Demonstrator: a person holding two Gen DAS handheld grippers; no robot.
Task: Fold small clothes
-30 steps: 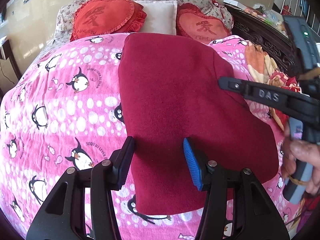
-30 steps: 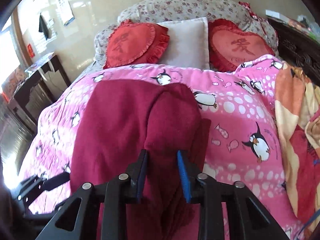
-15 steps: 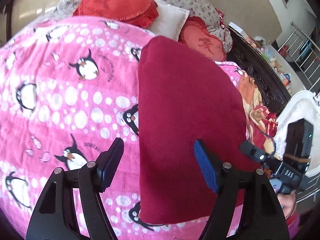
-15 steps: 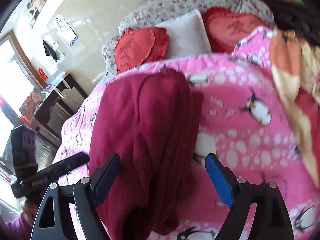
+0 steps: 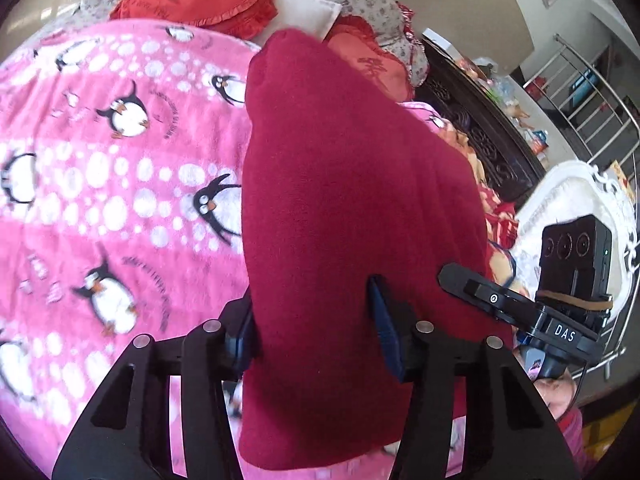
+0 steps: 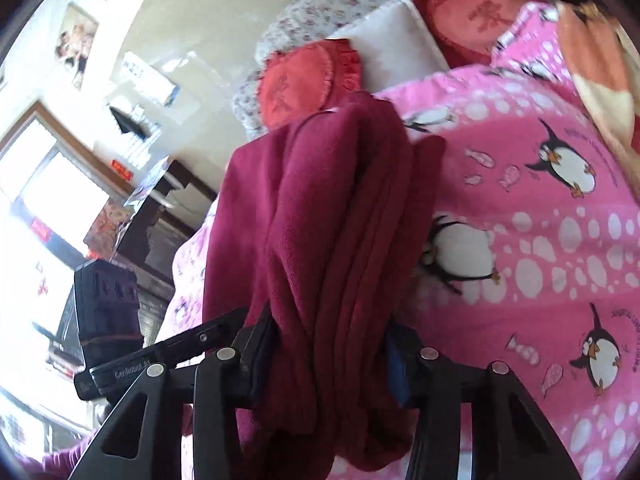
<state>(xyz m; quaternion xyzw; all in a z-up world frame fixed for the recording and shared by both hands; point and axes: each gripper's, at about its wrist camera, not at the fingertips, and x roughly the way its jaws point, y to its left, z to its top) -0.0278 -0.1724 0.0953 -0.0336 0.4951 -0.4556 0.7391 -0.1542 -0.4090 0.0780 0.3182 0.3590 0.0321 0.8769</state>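
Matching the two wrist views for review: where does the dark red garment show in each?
Left wrist: dark red garment fills the centre, running down between the fingers.
Right wrist: bunched in folds, centre-left, between the fingers.
Shared landmark: white pillow between two red heart cushions.

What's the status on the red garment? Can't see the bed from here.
Left claw and right claw both closing, red garment bunched between each. Garment lies on the penguin blanket. Nothing in the way.

"DAS" — white letters on the right gripper (image 5: pixel 566 334) body (seen from the left wrist); other print too blurred.
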